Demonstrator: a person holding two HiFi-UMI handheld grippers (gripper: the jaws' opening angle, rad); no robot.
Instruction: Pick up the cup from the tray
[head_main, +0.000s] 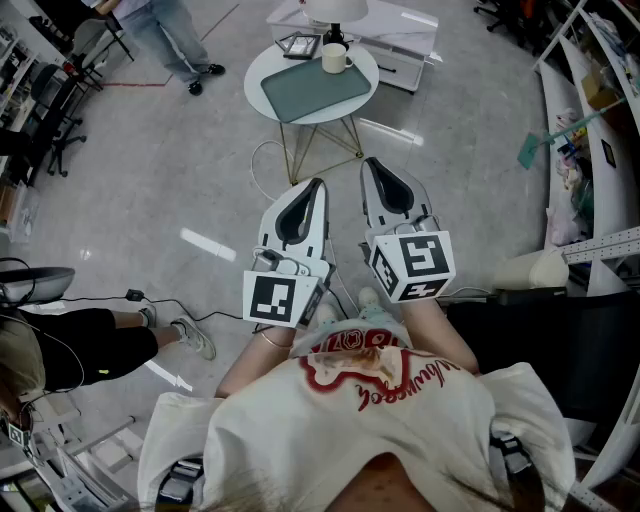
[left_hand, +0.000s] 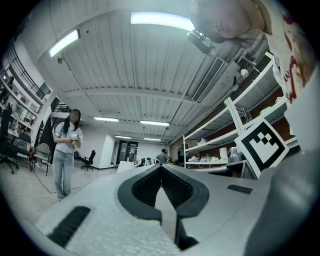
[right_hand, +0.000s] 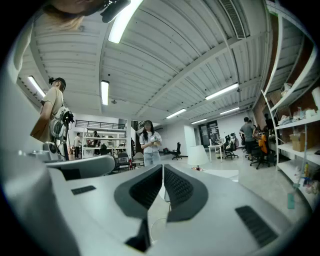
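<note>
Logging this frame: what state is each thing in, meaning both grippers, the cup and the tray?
Left gripper: jaws together, nothing between them, held short of the table.
Right gripper: jaws together, nothing between them.
Cup: upright, untouched, at the tray's far corner; cannot tell if it stands on the tray.
Tray: lying flat on the round table, its visible surface bare.

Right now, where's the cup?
Head view, top centre: the cup stands on the round table at the far edge of the tray, just before the lamp.
</note>
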